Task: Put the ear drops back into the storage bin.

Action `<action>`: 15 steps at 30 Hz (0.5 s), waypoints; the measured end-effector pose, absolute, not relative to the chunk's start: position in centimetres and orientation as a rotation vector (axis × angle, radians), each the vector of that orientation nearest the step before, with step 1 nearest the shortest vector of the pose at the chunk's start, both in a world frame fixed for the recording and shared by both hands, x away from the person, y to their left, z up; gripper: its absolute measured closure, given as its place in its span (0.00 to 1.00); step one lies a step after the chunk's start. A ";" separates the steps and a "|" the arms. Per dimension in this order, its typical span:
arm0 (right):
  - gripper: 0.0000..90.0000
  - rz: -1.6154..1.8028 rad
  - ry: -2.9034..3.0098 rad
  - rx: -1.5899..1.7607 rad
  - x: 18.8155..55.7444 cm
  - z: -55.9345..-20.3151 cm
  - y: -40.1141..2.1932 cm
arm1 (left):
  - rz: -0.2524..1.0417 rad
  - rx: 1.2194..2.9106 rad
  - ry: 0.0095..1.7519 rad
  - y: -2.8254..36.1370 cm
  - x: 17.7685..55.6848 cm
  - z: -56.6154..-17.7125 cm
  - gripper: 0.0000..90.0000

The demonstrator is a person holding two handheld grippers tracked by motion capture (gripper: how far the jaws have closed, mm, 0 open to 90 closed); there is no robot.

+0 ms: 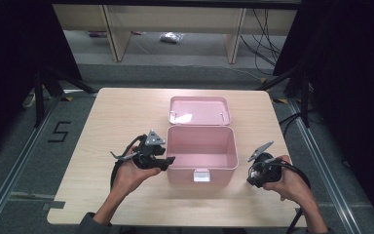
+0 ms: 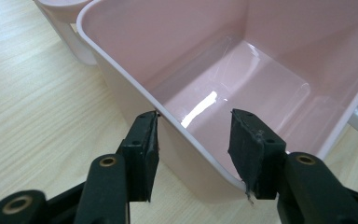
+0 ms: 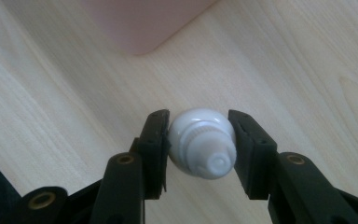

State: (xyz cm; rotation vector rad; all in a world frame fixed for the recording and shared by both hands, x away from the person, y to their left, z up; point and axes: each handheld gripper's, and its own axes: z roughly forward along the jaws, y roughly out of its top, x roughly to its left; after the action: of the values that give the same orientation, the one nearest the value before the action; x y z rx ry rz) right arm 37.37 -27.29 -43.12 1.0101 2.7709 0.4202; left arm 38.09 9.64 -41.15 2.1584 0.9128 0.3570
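Observation:
An open pink box (image 1: pixel 182 174) stands mid-table with nothing inside, its lid (image 1: pixel 199 111) folded back behind it. My left gripper (image 1: pixel 169 161) sits at the box's front-left corner. In the left gripper view the jaws (image 2: pixel 193 135) straddle that corner of the box (image 2: pixel 168 42), one pad outside the left wall and the other over the corner, both against it. My right gripper (image 1: pixel 252 181) hovers low over the table, right of the box. It (image 3: pixel 199 135) is shut on a small white capped bottle (image 3: pixel 200 149), whose cap points at the camera.
A white latch (image 1: pixel 201 175) sits on the box's front wall. Bare wooden table (image 1: pixel 126 117) lies left of the box and along the front edge. Black stands and cables flank the table on the floor.

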 end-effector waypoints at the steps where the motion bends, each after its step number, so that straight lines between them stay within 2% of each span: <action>1: 0.67 0.421 2.772 1.010 37.4 -43.0 -27.2 | 0.356 2.158 0.914 9.7 38.1 -41.2 0.58; 15: 0.67 0.443 2.795 0.987 38.2 -40.0 -27.0 | 0.354 2.161 0.913 9.6 38.1 -41.1 0.58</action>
State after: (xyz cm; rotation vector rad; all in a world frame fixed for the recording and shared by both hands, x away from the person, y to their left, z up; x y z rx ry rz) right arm 38.18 -26.96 -39.97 0.9867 2.7949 0.4434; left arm 38.08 9.63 -41.14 2.1611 0.9135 0.3544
